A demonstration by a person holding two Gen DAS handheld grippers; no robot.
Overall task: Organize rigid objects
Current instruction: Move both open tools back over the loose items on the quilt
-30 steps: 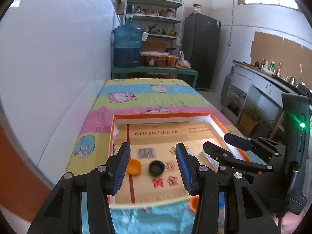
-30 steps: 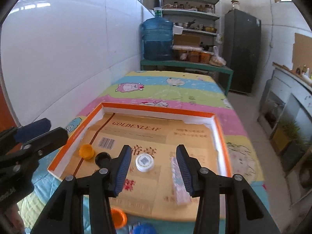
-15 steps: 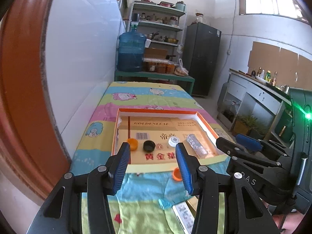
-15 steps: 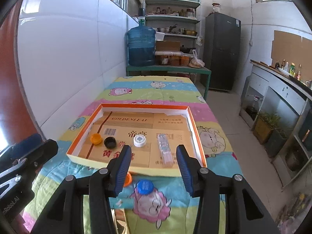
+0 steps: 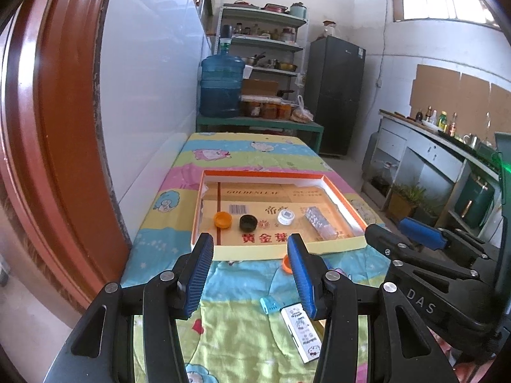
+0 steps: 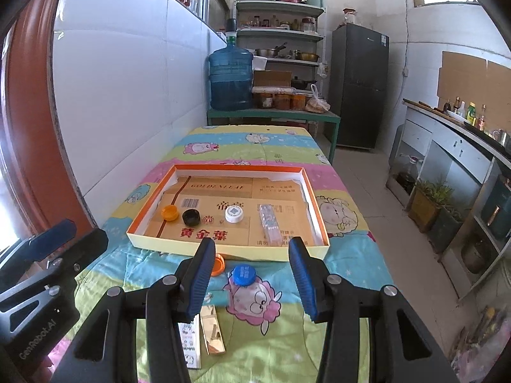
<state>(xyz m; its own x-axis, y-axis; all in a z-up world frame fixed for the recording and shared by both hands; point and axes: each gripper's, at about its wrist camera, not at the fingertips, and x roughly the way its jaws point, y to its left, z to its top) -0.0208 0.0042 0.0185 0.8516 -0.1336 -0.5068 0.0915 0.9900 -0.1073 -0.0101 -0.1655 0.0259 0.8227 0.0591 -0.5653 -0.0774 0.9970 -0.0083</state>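
Tray (image 6: pixel 223 250) sits mid-table on the cartoon cloth (image 6: pixel 345 255), open side up, cardboard liner inside. Four items already in it, in a row left to right: orange cap (image 6: pixel 169 212), black cap (image 6: pixel 191 217), white cap (image 6: pixel 233 214), clear blister strip (image 6: pixel 270 223). That part looks done.

Left outside, on the cloth just in front of the tray's near wall: second orange cap (image 6: pixel 218 263), half hidden by a finger, then blue cap (image 6: pixel 243 275). Nearer the camera: small cyan piece (image 5: pixel 268 304), white printed card (image 5: pixel 301 332), gold bar (image 6: pixel 212 330) beside the card. So roughly half sorted, judging by the count; five pieces still to go in.

Left gripper (image 5: pixel 249 274): jaws apart, nothing between the pads, held above the near cloth, tilted down toward the tray's near edge. Empty.

Right gripper (image 6: pixel 252 276): same, jaws apart and empty, angled down, blue cap showing in the gap but well below, not touched. Both grippers sit side by side on the near side of the tray, each visible in the other's view. Blue cap or loose orange cap looks like the easiest next pick.
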